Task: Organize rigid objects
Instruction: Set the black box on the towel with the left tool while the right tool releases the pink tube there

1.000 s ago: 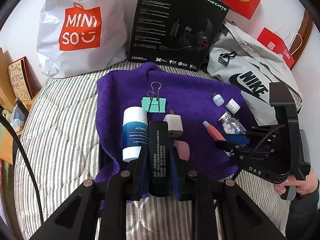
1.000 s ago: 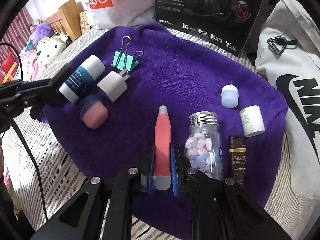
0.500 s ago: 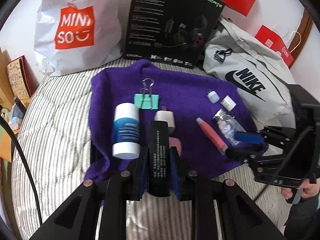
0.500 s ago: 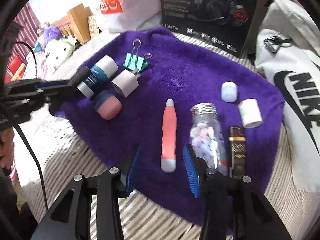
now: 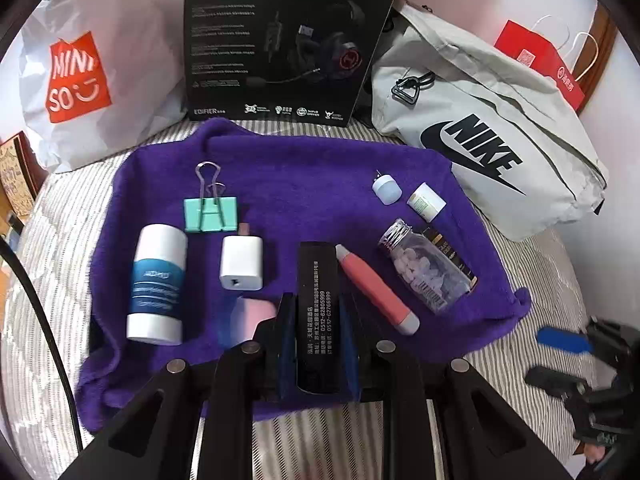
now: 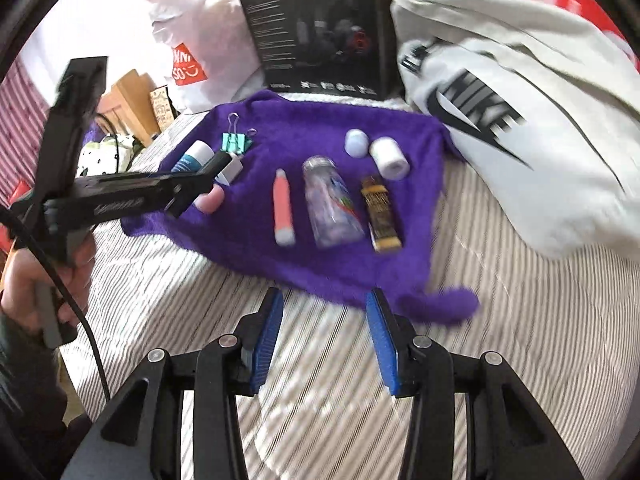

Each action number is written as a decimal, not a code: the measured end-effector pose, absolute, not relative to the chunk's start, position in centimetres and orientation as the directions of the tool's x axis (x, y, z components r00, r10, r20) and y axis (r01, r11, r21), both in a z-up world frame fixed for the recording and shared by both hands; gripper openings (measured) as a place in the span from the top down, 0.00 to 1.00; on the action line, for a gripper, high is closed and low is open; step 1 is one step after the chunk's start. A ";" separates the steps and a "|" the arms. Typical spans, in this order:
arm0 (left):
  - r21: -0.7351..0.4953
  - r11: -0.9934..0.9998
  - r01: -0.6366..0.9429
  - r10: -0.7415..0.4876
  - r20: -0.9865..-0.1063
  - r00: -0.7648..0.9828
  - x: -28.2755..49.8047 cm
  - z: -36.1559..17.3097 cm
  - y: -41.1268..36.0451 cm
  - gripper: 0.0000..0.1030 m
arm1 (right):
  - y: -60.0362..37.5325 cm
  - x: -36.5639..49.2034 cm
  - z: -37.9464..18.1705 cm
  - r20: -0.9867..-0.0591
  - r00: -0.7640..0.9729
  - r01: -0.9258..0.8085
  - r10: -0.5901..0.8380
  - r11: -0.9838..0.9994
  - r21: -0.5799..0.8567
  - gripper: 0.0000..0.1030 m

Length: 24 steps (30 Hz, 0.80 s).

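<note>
A purple towel (image 5: 304, 184) carries several small items. My left gripper (image 5: 318, 304) is shut on a slim black box (image 5: 316, 272), held just left of the pink tube (image 5: 376, 288) and right of the white charger (image 5: 242, 262). Right of the tube lie a pill bottle (image 5: 424, 268) and a brown-gold box (image 5: 452, 256). My right gripper (image 6: 325, 298) stands open and empty over the striped bedding, short of the towel's near edge (image 6: 320, 280), with the pink tube (image 6: 283, 208) and the pill bottle (image 6: 332, 208) beyond it.
Also on the towel are a white-blue tube (image 5: 158, 284), a teal binder clip (image 5: 210, 214), a pale blue cap (image 5: 386, 189) and a small white bottle (image 5: 426, 202). A Miniso bag (image 5: 80, 76), a headset box (image 5: 288, 40) and a grey Nike bag (image 5: 480, 148) line the back.
The right gripper opened, left the pink tube on the towel and drew back off the towel. The left gripper carried the black box rightward, from beside the white-blue tube to beside the pink tube.
</note>
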State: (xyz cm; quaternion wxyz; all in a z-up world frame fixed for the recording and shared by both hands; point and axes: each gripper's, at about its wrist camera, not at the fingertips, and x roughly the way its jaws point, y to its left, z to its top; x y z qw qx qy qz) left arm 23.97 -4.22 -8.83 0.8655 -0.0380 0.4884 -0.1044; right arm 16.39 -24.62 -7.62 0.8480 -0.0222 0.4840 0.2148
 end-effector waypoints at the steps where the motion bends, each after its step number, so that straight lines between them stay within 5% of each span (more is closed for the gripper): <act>1: -0.162 0.977 0.140 -0.211 -0.841 0.499 24.1 -9.1 -4.4 0.80 | -25.0 16.0 -7.7 -0.829 0.441 -0.380 0.343 0.909 0.173 0.58; 24: -0.063 0.990 0.127 -0.114 -0.886 0.449 26.6 -11.9 -6.6 0.79 | -27.0 16.0 -9.3 -0.831 0.410 -0.334 0.376 0.910 0.246 0.58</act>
